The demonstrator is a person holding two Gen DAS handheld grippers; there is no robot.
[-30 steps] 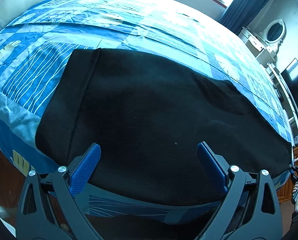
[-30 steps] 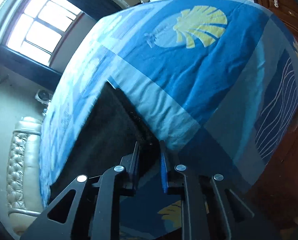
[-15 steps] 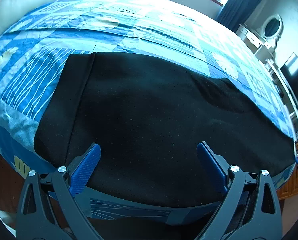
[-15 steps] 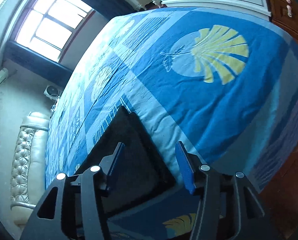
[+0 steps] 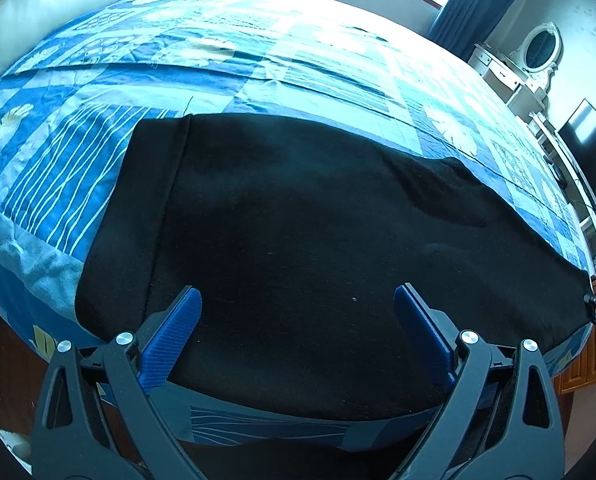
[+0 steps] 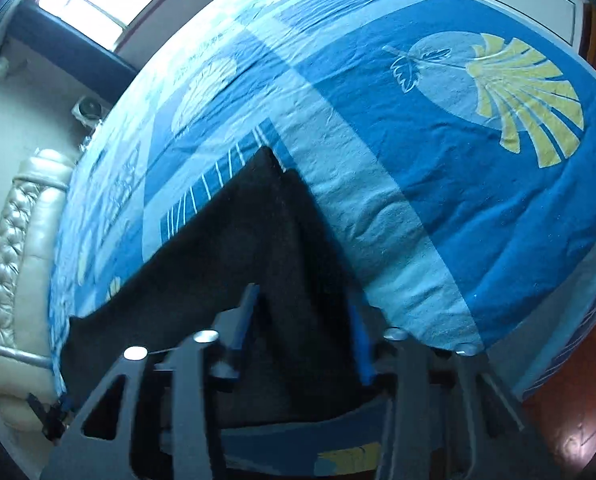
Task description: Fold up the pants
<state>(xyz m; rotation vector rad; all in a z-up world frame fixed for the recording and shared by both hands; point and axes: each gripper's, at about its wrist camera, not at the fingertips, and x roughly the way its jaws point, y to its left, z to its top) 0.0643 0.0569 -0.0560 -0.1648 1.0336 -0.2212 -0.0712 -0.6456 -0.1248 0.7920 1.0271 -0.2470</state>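
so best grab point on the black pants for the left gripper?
Take the pants at the near hem edge lying along the bed's front side, coming down from the person's side. That edge sits flat just below the open left gripper, so one finger can slide under.

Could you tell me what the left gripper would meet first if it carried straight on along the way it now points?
Most likely the black pants spread flat on the blue patterned bedspread. The left gripper stands wide open above them with nothing between its fingers, though its height over the cloth is unclear.
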